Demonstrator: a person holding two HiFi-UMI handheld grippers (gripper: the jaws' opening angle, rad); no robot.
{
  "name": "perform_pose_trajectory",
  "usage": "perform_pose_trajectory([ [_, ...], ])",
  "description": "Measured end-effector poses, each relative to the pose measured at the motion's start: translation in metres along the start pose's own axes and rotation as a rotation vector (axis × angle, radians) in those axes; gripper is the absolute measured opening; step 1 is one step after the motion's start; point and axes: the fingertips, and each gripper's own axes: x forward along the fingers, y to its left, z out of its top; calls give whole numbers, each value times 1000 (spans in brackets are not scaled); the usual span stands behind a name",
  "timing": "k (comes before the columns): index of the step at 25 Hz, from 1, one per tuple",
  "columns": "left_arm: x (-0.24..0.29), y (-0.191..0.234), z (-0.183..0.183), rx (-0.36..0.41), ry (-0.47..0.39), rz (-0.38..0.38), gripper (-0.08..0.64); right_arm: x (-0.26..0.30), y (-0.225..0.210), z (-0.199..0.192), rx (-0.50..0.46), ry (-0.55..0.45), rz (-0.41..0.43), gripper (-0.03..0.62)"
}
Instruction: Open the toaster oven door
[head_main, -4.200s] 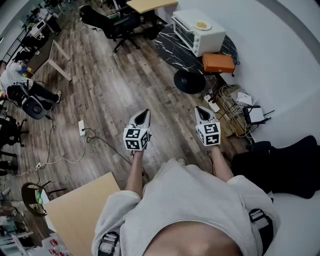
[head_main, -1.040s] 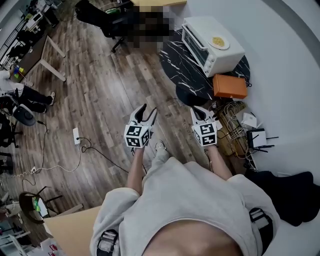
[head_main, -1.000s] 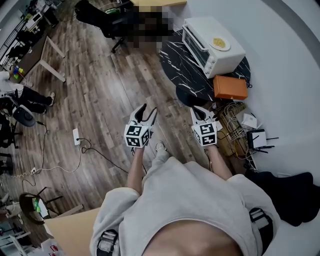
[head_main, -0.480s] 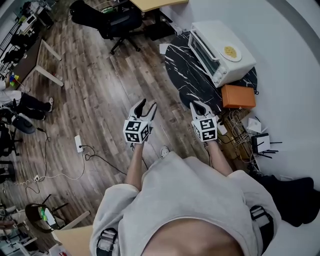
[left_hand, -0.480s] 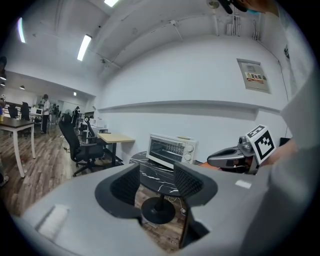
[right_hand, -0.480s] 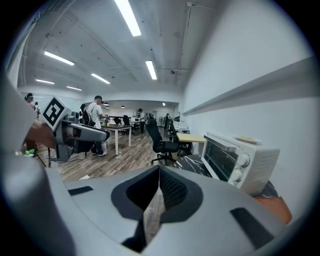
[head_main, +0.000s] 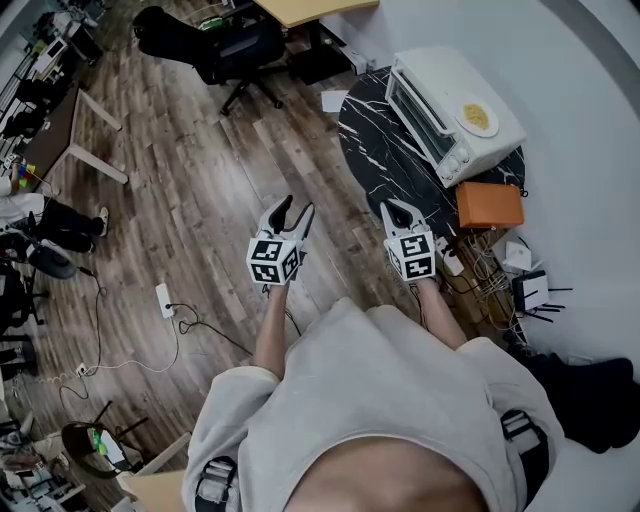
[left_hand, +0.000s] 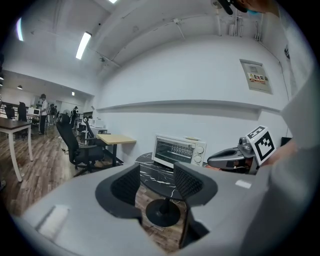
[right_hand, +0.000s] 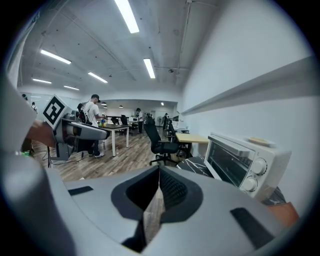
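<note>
While the oven (head_main: 440, 85) sits closed on the table (head_main: 375, 145) ahead, my left gripper (head_main: 296, 208) hangs wide and empty. My right gripper (head_main: 393, 208) is pinched together on nothing.

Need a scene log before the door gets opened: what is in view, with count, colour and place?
toaster oven: one, white, door shut, on the round table.
round table: one, black marble, upper right by the wall.
plate: one, white with yellow food, on top of the toaster oven.
orange box: one, orange, beside the toaster oven.
office chair: one, black, upper left.
power strip: one, white, floor at left.
left claw: one, white and black, open, empty.
right claw: one, white and black, shut, empty.
</note>
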Motion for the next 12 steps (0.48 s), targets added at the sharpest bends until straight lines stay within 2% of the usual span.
perform_pose_trajectory([
  [12, 11, 10, -6, -19, 13, -12, 209, 12, 0, -6, 7, 24, -4, 14],
])
